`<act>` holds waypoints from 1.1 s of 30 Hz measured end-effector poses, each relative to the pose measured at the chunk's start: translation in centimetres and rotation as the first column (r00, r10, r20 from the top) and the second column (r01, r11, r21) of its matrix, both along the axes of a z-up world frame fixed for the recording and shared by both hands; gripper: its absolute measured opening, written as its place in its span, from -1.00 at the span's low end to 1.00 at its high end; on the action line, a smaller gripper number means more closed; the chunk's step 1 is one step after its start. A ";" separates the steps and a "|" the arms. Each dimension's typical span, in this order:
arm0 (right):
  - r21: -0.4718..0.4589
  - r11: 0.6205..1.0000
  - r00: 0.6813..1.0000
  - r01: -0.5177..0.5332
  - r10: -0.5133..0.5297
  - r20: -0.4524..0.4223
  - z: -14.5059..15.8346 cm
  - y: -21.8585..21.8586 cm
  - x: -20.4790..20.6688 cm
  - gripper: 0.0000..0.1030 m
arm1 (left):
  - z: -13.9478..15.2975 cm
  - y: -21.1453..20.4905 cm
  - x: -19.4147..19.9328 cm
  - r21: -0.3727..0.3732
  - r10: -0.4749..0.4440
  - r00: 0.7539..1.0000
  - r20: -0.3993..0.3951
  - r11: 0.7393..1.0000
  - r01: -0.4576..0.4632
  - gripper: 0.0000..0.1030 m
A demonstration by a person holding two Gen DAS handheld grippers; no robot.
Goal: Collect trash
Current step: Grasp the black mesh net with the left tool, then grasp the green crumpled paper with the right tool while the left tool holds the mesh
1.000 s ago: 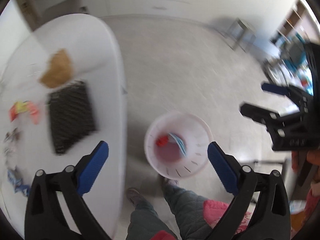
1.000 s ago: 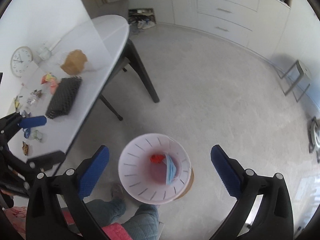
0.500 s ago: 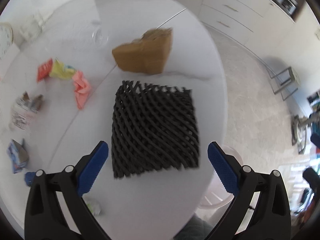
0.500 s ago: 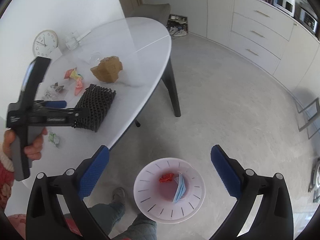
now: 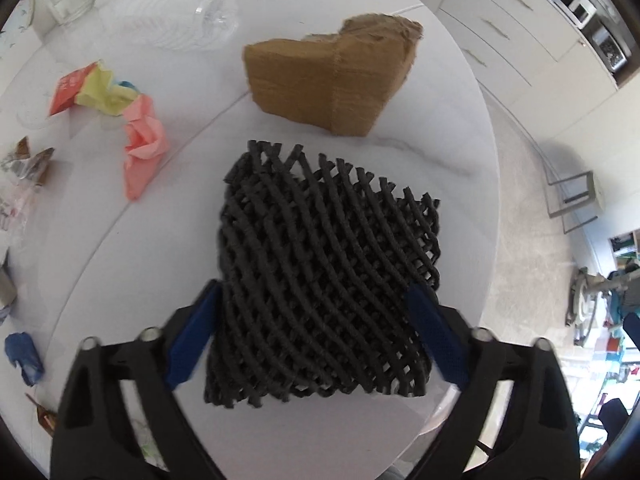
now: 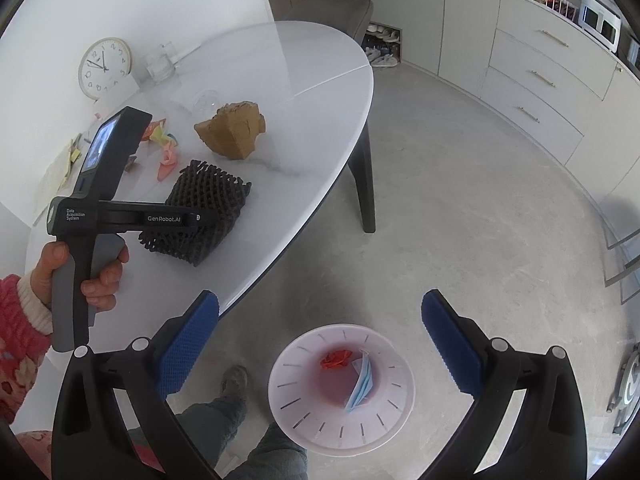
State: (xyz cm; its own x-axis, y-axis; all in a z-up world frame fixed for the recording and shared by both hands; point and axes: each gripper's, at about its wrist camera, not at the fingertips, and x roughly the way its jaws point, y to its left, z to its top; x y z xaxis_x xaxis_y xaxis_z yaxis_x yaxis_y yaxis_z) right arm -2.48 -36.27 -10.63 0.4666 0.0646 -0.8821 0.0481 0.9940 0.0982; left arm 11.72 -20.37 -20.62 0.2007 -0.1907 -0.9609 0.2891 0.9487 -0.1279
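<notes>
A white oval marble-look bench [image 5: 360, 432] carries scattered litter. At its centre lies a black foam mesh sleeve [image 5: 324, 276], a springy netted square. The left claw [image 5: 316, 328] points steeply down over it, and its two blue-padded jaws are closing with the near part of the mesh between them; the pads sit at the mesh's edges, and whether they press on it yet cannot be told. In the right wrist view the person's left hand [image 6: 80, 276], in a red patterned sleeve, grips the handle of that tool.

Just beyond the mesh rests a torn piece of brown cardboard [image 5: 332, 80]. To the left of the mesh lie a crumpled pink paper [image 5: 142, 152], a red and yellow wrapper [image 5: 86, 88] and, near the bench edge, a small blue scrap [image 5: 24, 356]. A clear glass dish [image 5: 180, 12] stands at the far side.

The right claw [image 6: 320, 344] is wide open and empty, held above the grey floor. Below it stands a translucent white round bin [image 6: 304, 420], already holding a red scrap [image 6: 336, 358] and a pale blue face mask [image 6: 362, 384].
</notes>
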 end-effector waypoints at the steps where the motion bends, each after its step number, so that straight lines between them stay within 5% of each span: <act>1: 0.002 1.000 1.000 0.001 -0.001 0.000 0.0 0.0 0.1 0.95 | 0.1 0.1 -0.2 0.004 0.000 1.000 0.008 1.000 0.000 0.44; 7: 0.022 1.000 1.000 -0.001 0.001 0.003 -0.2 0.3 0.6 0.95 | 1.6 0.3 -0.9 0.033 -0.033 0.998 0.053 0.999 0.031 -0.50; 10: 0.029 1.000 1.000 -0.009 0.009 0.005 -0.1 0.7 0.9 0.95 | 1.8 0.8 -0.5 0.017 -0.031 0.999 0.045 0.999 0.031 -0.66; 15: 0.028 0.999 1.000 -0.027 0.027 0.011 0.0 1.8 1.1 0.95 | 1.9 2.2 -0.4 -0.008 -0.020 0.999 0.034 1.000 0.020 -0.74; 22: 0.028 0.998 0.999 -0.051 0.051 0.012 0.1 3.8 1.5 0.95 | 5.7 5.6 -2.4 -0.084 -0.005 0.998 0.068 0.996 0.011 -0.74; 33: 0.055 0.978 0.980 -0.200 0.200 0.011 -0.9 14.0 4.1 0.95 | 12.8 17.5 -5.5 -0.064 0.089 0.983 0.159 0.995 -0.080 -0.74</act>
State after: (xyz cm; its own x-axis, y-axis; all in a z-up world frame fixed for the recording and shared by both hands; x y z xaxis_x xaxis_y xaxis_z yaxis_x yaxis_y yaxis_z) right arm 1.66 -22.30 -11.55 0.4438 0.2053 -0.8723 -0.1516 0.9766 0.1527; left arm 6.21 -2.88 -7.82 0.3701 -0.2200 -0.9026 0.2292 0.9631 -0.1408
